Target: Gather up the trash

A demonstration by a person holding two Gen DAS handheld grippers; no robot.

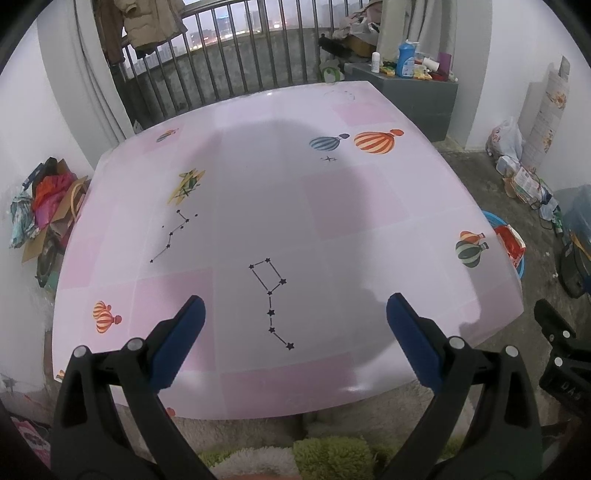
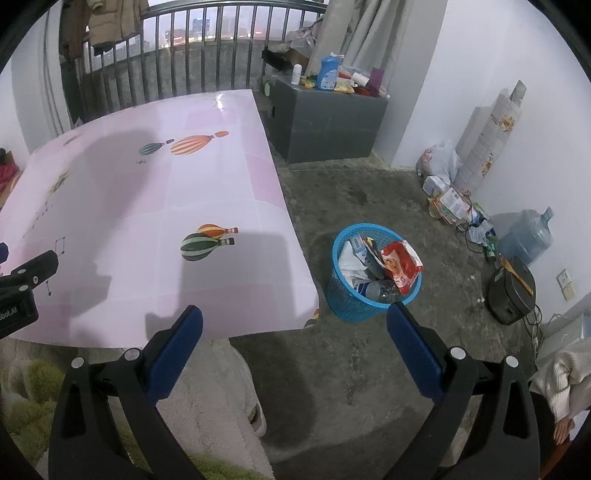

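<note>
Where railing ends, pink table.

- Table: covered by smooth, glossy pink printed sheet that shows reflections.
- Basket: blue perforated plastic.
- Snack bag: shiny red foil-like wrapper.
- Bottle: clear plastic.
- Floor: rough, matt, stained concrete.
- Railing: metal bars.
- Gripper fingers: matt blue pads on black plastic.

Pink balloon-print table, grey cabinet with blue bottle, water jug, hanging coats.
</note>
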